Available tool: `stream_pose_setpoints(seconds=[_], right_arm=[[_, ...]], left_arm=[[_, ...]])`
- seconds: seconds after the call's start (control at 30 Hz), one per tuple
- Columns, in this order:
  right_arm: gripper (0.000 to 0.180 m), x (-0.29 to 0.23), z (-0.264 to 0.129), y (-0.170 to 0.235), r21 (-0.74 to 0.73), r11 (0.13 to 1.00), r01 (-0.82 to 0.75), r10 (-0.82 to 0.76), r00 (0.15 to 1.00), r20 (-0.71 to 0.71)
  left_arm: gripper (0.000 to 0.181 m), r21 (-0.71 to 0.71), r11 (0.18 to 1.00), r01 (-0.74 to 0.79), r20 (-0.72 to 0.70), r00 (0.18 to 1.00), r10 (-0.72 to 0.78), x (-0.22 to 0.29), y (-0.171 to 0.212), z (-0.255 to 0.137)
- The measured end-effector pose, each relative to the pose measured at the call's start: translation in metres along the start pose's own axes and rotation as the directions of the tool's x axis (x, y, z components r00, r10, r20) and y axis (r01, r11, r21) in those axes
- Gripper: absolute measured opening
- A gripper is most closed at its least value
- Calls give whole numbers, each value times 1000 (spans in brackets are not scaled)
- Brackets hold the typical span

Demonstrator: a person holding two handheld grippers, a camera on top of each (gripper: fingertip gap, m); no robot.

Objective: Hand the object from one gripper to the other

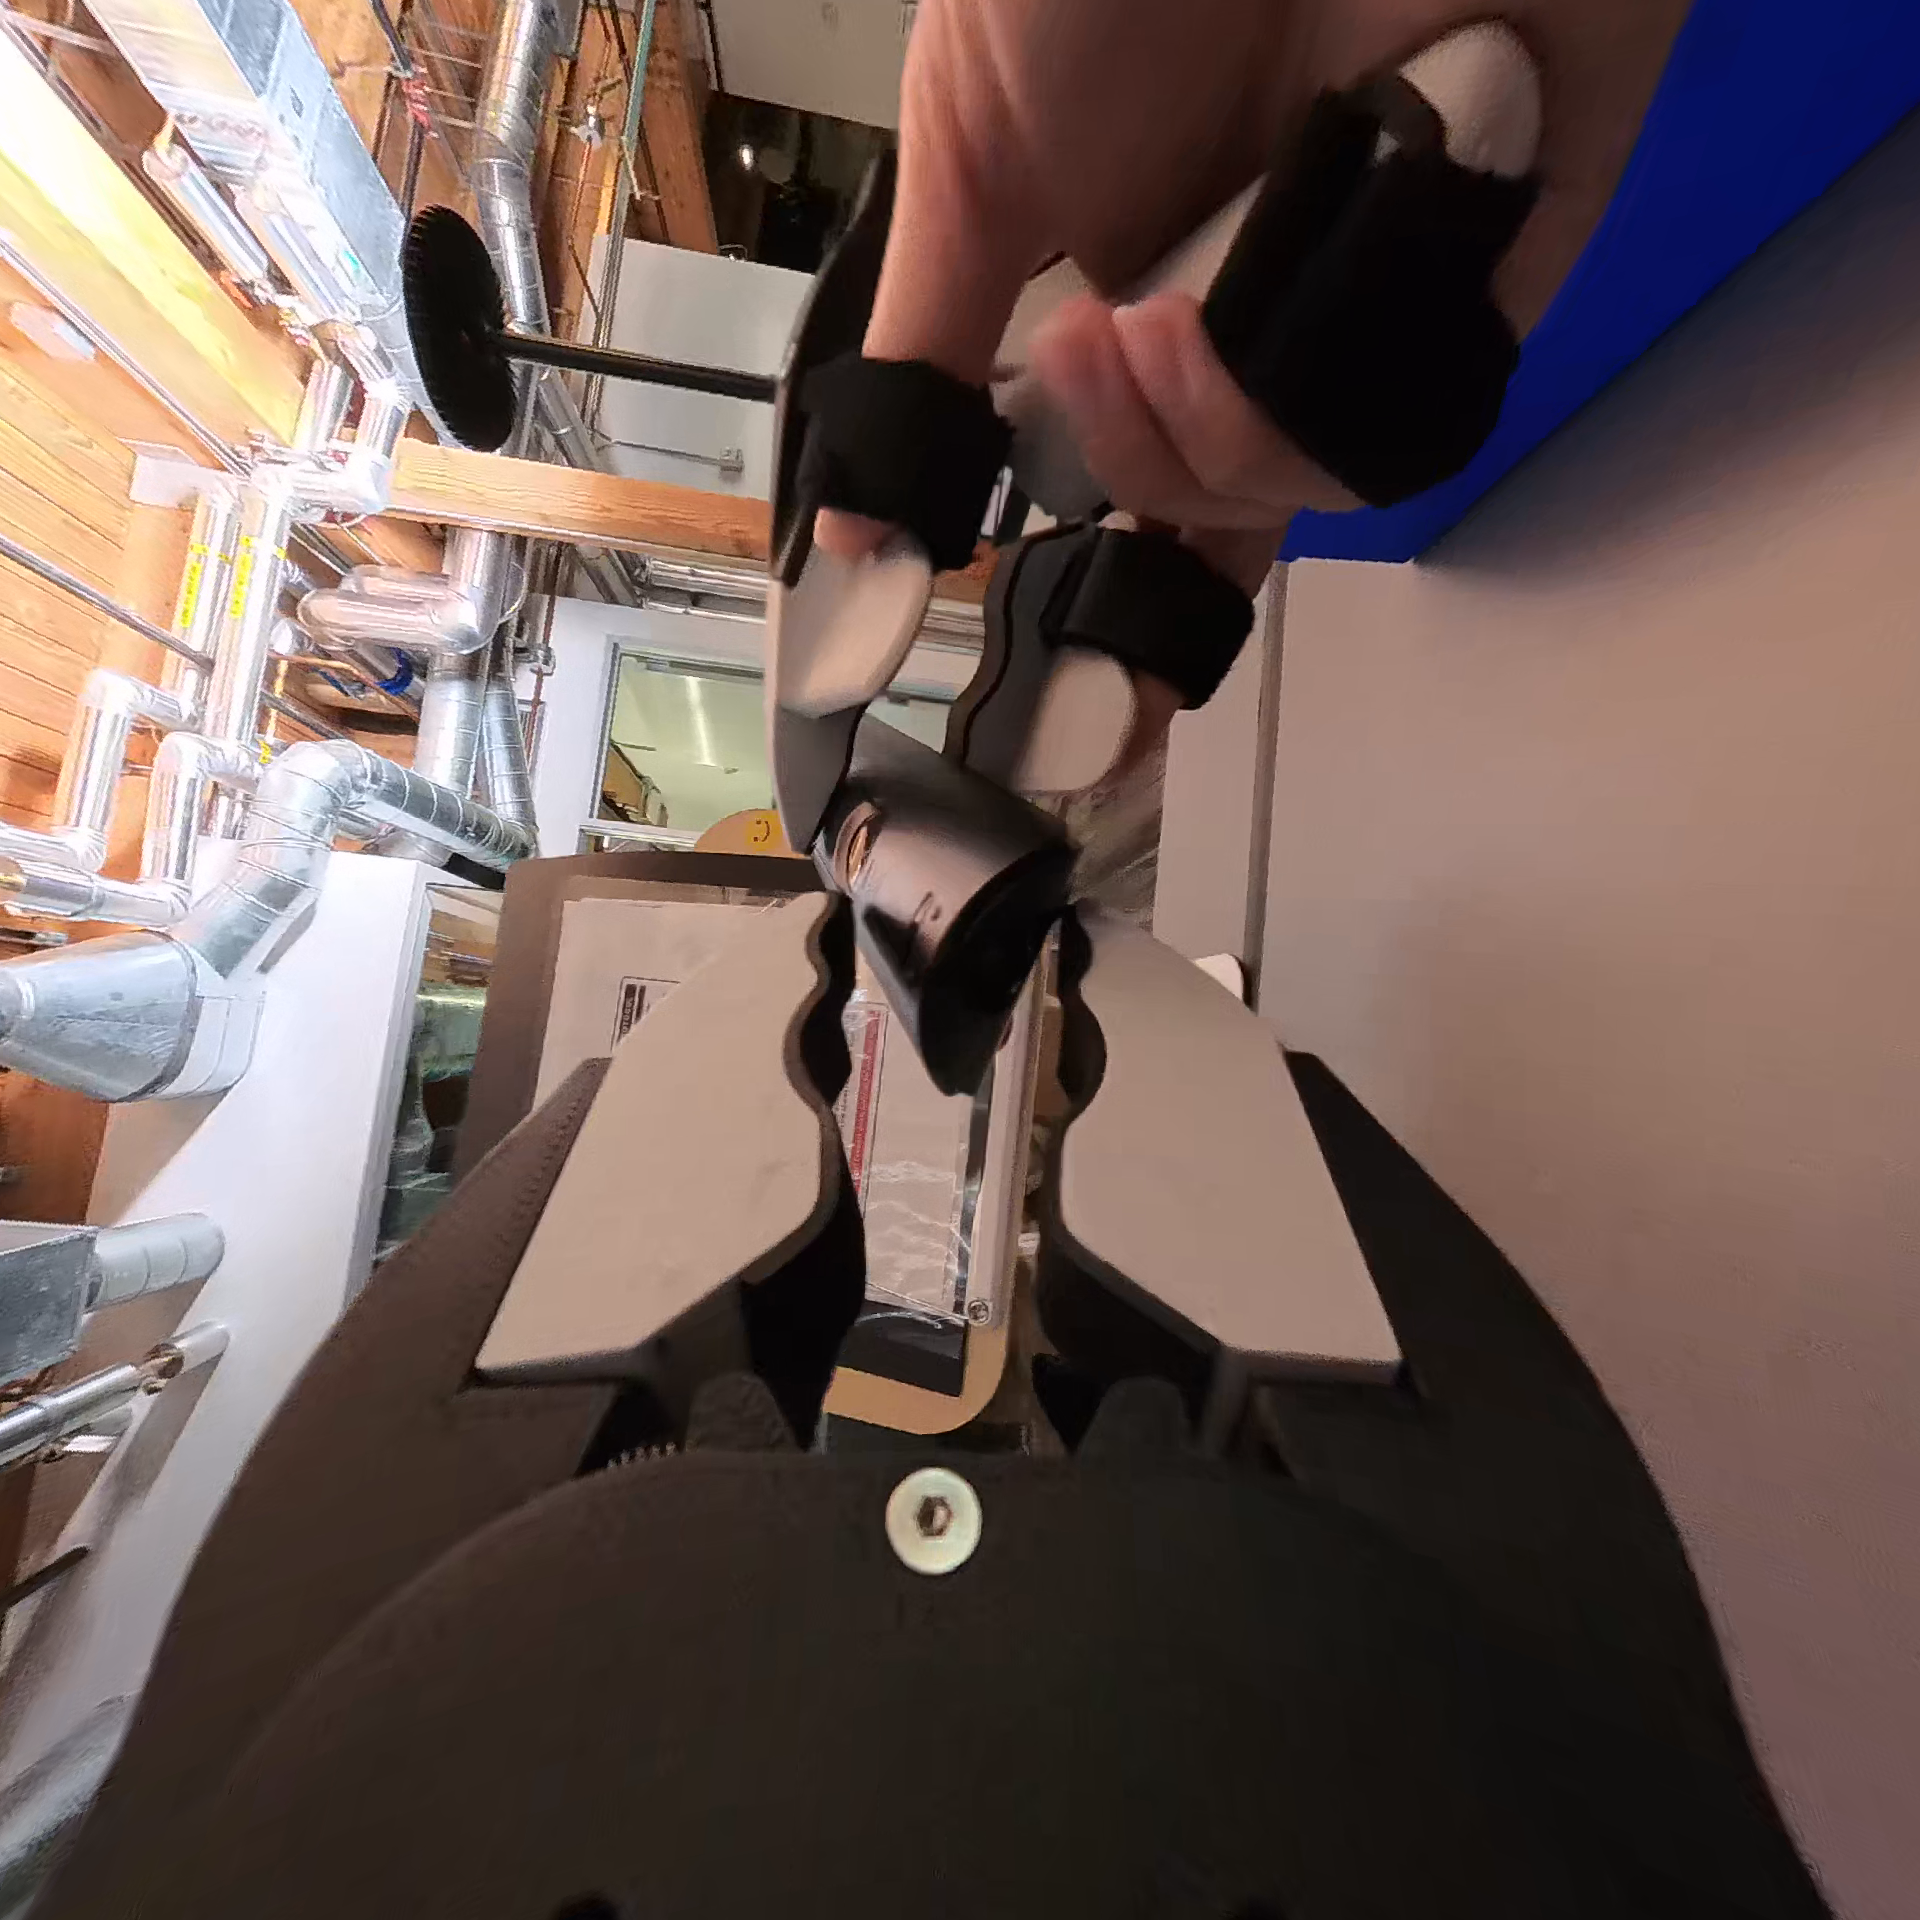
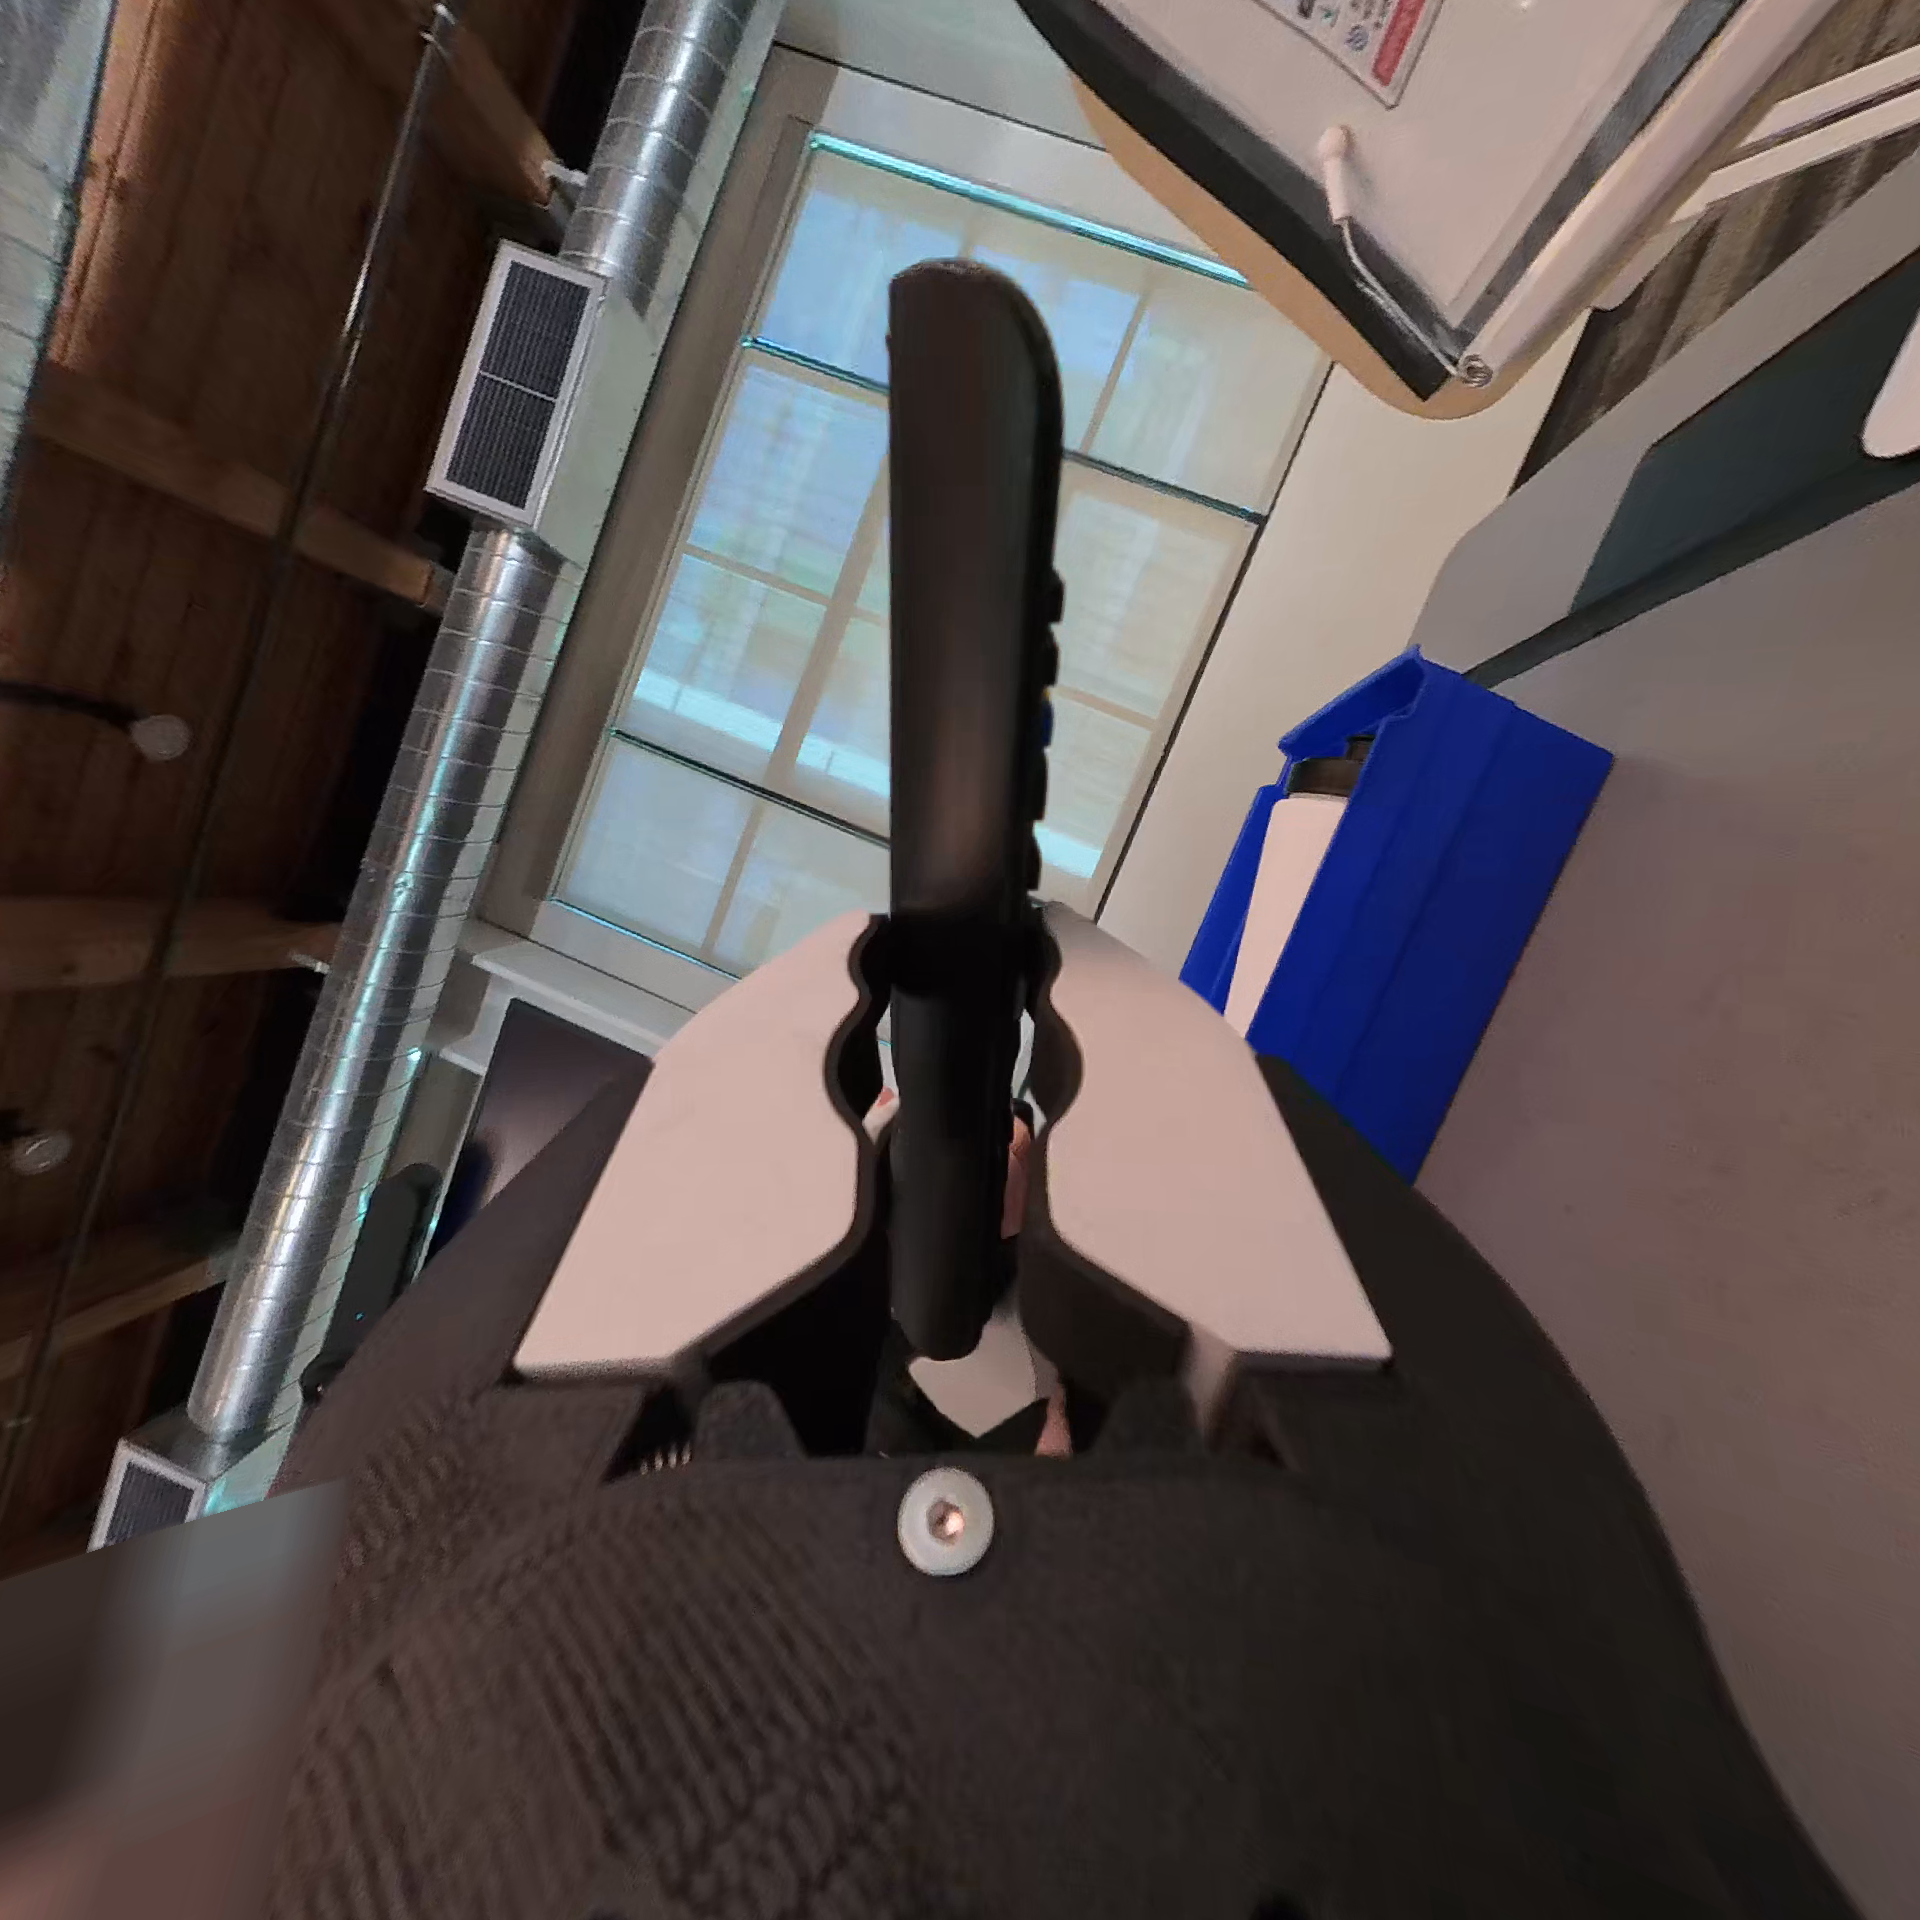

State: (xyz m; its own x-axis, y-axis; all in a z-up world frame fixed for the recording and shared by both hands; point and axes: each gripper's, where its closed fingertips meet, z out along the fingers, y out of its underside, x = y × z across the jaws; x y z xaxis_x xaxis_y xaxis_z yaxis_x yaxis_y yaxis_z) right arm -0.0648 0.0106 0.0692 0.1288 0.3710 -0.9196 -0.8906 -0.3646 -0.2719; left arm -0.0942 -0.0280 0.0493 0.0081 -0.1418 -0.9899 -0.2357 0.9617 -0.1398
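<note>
The object is a black remote control (image 2: 966,623). My right gripper (image 2: 956,956) is shut on it near its lower end, and most of the remote sticks out past the fingertips. In the left wrist view the right gripper (image 1: 914,769) shows farther off, held by a hand (image 1: 1091,208) with black straps. The remote's short end (image 1: 935,862) pokes toward me. My left gripper (image 1: 945,925) has its jaws a little apart, one on each side of that end. I cannot tell whether they press on it. The picture is blurred there.
A blue bin (image 2: 1434,914) with a white cylinder (image 2: 1288,904) in it stands on the grey table (image 2: 1714,1039). The bin also shows in the left wrist view (image 1: 1714,260). Silver ducts (image 1: 312,810) and wooden beams lie behind. A white panel (image 2: 1455,156) is at the far edge. Across from one pair of fingers to the other is roughly 5 centimetres. My right gripper's tips are some 30 centimetres from the white panel (image 2: 1455,156). It turns up in the left wrist view (image 1: 910,1234) as well.
</note>
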Motion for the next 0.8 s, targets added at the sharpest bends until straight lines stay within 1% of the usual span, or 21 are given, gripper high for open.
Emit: stream_pose_setpoints(seconds=[0.1,0.23,0.27,0.33,0.4,0.43,0.5,0.57,0.63,0.7,0.73,0.8], right_arm=[[25,2,-1,-2,10,1000,-12,12,1000,-13],[25,8,-2,-2,38,994,-106,106,994,-5],[25,8,-1,-1,38,992,-122,122,993,3],[27,6,0,0,34,996,-88,87,996,17],[30,2,2,-1,18,1000,20,-20,1000,9],[35,-3,2,-2,14,997,69,-70,998,11],[43,-12,-2,-11,44,984,172,-172,985,10],[46,-23,-7,-21,80,955,284,-285,958,-1],[49,-38,-12,-31,147,902,406,-410,912,-3],[53,-51,-17,-37,200,816,542,-551,835,-18],[54,-59,-18,-38,216,759,614,-625,780,-20],[60,-67,-20,-36,234,642,730,-744,667,-39]], left_arm=[[34,-13,1000,-25,22,999,26,0,3,3],[27,-34,993,-111,88,990,113,-5,6,3],[24,-27,994,-111,96,989,113,-6,4,3],[24,-12,1000,-23,86,996,24,-11,2,1],[23,9,992,124,58,991,-124,-21,2,-2],[23,25,977,213,53,975,-214,-28,3,-5],[22,62,913,403,60,912,-406,-50,8,-12],[22,96,803,587,38,805,-593,-70,18,-20],[22,133,635,761,-32,644,-764,-87,28,-28],[22,158,421,893,-148,443,-884,-99,36,-35],[22,164,300,940,-215,331,-919,-104,39,-39],[22,154,54,987,-362,108,-926,-113,43,-46]])
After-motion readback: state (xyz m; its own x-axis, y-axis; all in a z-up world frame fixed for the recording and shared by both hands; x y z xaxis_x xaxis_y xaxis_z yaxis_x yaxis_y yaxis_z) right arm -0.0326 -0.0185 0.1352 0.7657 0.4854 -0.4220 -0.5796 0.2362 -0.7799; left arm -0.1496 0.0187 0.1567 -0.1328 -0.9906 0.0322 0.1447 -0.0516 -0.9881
